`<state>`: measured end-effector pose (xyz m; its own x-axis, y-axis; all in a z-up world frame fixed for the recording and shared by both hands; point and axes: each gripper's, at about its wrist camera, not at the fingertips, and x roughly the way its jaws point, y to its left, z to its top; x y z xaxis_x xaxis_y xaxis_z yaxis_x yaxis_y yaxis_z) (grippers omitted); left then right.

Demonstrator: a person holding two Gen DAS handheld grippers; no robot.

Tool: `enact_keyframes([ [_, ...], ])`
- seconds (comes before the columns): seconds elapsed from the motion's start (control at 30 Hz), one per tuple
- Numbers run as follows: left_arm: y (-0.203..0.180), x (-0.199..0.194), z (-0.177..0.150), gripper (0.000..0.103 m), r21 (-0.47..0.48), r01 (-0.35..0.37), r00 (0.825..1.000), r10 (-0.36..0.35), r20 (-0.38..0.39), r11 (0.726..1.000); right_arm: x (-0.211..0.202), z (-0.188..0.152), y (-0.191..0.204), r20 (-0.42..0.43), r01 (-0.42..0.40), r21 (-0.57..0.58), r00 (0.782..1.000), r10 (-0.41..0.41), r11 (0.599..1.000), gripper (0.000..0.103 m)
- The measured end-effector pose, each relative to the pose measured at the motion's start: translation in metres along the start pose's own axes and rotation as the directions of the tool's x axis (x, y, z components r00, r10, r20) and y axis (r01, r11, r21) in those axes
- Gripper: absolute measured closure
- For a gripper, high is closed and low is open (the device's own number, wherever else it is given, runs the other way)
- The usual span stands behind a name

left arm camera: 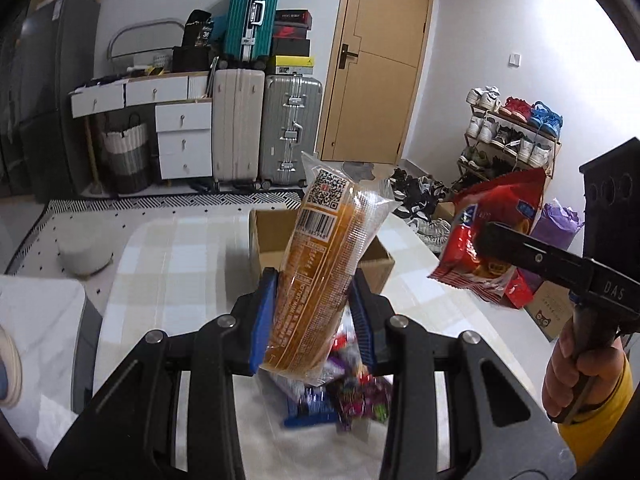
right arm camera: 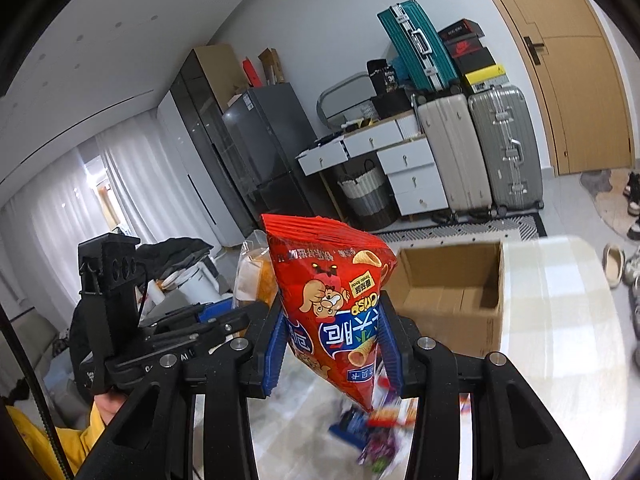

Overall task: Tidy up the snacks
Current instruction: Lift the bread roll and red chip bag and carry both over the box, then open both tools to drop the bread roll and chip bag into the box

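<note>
My left tongs (left arm camera: pixel 316 316) are lifted above the tabletop (left arm camera: pixel 180 248), pinching an orange packet (left arm camera: pixel 320 264) that stands nearly upright between the blue pads. My right tongs (right arm camera: pixel 332 336) are raised too, clamped on a red crisp bag (right arm camera: pixel 336 304) held upside down. The open box (right arm camera: pixel 452 300) sits just beyond both, near the tabletop's far edge. Loose snacks (left arm camera: pixel 340 396) lie blurred on the tabletop, nearer me than the box.
</note>
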<state>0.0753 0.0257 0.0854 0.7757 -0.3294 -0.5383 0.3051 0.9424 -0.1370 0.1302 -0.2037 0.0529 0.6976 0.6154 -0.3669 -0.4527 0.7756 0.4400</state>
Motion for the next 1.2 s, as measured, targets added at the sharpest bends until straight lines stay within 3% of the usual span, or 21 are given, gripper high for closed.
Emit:
enact_keyframes([
  [0.23, -0.005, 0.051, 0.054, 0.071, 0.014, -0.004, 1.000, 0.004, -0.023, 1.000, 0.035, 0.037, -0.022, -0.005, 0.032, -0.011, 0.999, -0.032, 0.999, 0.062],
  [0.53, 0.003, 0.171, 0.100, 0.071, 0.009, -0.027, 0.991, 0.028, -0.132, 1.000, 0.094, 0.061, -0.072, -0.054, 0.049, 0.054, 0.998, -0.046, 0.997, 0.062],
  [0.9, 0.015, 0.312, 0.089, 0.071, -0.016, -0.024, 0.951, 0.018, -0.310, 1.000, 0.158, 0.058, -0.126, -0.149, 0.124, 0.085, 0.983, -0.110, 0.989, 0.062],
  [1.2, 0.027, 0.384, 0.075, 0.070, -0.030, -0.045, 0.922, 0.030, -0.386, 0.999, 0.195, 0.045, -0.160, -0.234, 0.156, 0.132, 0.965, -0.122, 0.979, 0.062],
])
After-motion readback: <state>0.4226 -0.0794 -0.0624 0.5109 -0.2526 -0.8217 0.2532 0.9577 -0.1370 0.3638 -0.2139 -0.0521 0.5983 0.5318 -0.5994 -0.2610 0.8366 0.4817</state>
